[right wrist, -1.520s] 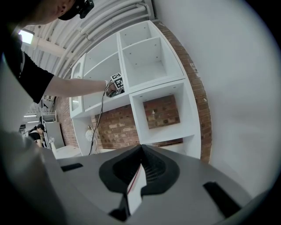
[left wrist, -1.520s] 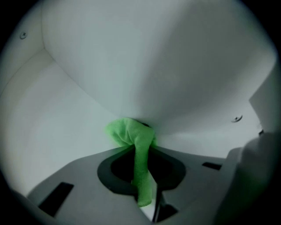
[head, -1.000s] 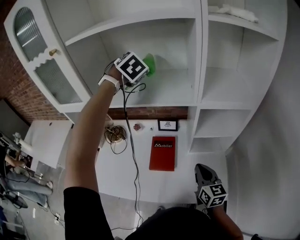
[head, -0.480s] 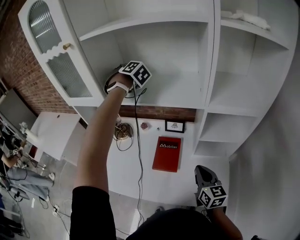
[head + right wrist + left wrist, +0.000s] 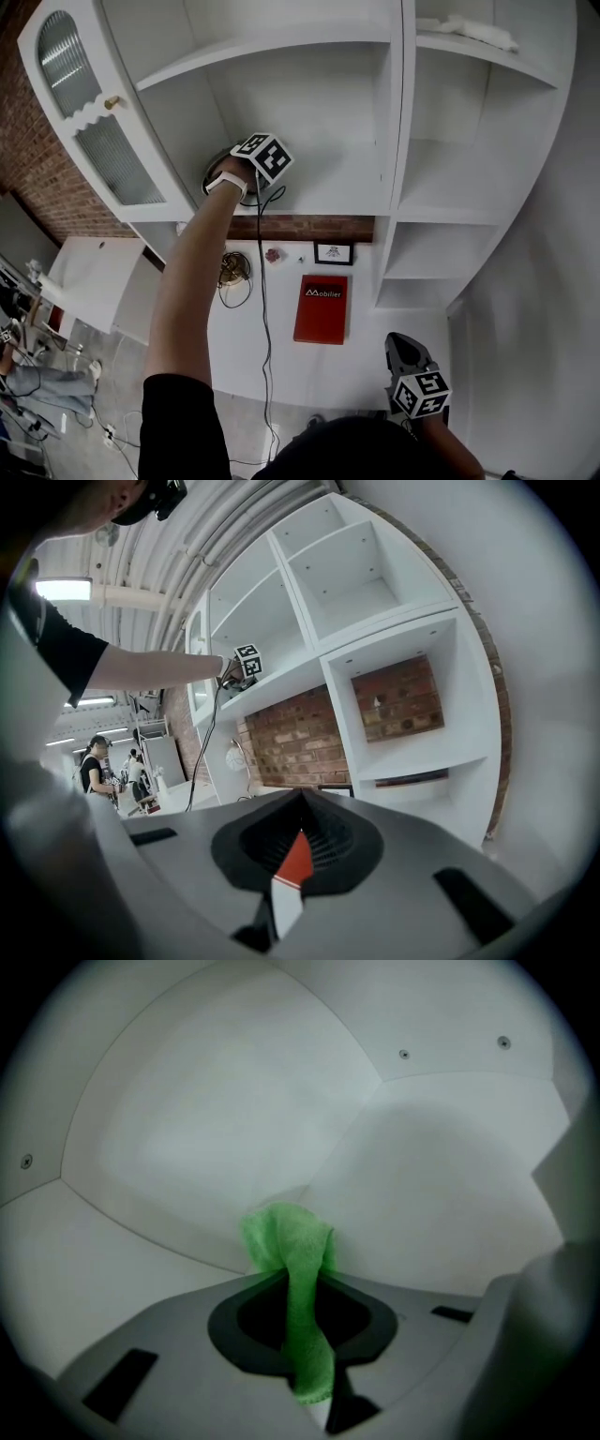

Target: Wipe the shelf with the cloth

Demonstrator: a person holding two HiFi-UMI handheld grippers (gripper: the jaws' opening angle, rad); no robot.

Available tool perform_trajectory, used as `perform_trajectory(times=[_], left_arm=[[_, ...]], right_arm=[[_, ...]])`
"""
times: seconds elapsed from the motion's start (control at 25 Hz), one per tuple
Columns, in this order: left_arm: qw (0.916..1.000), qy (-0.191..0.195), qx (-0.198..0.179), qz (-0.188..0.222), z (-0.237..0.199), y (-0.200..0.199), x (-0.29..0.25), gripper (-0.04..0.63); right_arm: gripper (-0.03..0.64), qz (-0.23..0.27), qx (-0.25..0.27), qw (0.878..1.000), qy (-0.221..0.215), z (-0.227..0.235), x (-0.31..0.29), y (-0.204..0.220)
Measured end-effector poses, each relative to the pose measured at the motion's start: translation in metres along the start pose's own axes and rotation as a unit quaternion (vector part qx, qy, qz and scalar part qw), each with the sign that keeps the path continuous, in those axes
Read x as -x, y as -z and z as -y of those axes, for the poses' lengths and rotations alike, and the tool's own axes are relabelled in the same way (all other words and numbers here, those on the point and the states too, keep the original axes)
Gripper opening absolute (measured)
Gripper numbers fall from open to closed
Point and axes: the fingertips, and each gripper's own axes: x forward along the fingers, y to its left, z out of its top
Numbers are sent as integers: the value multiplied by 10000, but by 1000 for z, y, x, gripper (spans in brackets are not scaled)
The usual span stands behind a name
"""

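In the head view my left gripper (image 5: 265,161), with its marker cube, reaches up onto the white shelf (image 5: 328,192) near the compartment's left wall. The cube hides the cloth there. The left gripper view shows a green cloth (image 5: 289,1246) pinched in my left gripper (image 5: 296,1277), its bunched end pressed toward the inner corner of the white compartment. My right gripper (image 5: 409,361) hangs low at the bottom right, away from the shelf. Seen in its own view, the right gripper (image 5: 301,797) is shut with nothing in it, and the left gripper's cube (image 5: 247,660) shows far off.
An open cabinet door with ribbed glass (image 5: 86,122) stands left of the compartment. A cable (image 5: 262,281) hangs from the left gripper. Below lie a red book (image 5: 322,307), a small framed picture (image 5: 334,252) and a round lamp (image 5: 231,270). A white bundle (image 5: 469,28) rests on the upper right shelf.
My left gripper has slid left along the shelf toward the side wall. The green cloth, visible beside the cube a second ago, is now hidden behind it. The right gripper has stayed put.
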Motion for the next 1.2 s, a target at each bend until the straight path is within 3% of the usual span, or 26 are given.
perform_trajectory(times=[0.4,0.6,0.72,1.08,1.2], left_arm=[[9915,905,-295,893,63,-89,25,61],[9790,1461,-498,1335,105,-135,44,61],[9731,1583,-643,1546,123,-156,55,61],[9542,2096,-840,1963,162,-174,91,61],[9519,2181,-784,2005,160,-167,96,61]], right_arm=[[0,92,-94,9987,484,13,26,5],[0,178,-244,9960,839,28,44,8],[0,174,-309,9951,921,31,52,11],[0,123,-420,9954,856,24,52,16],[0,133,-367,9963,770,22,45,15]])
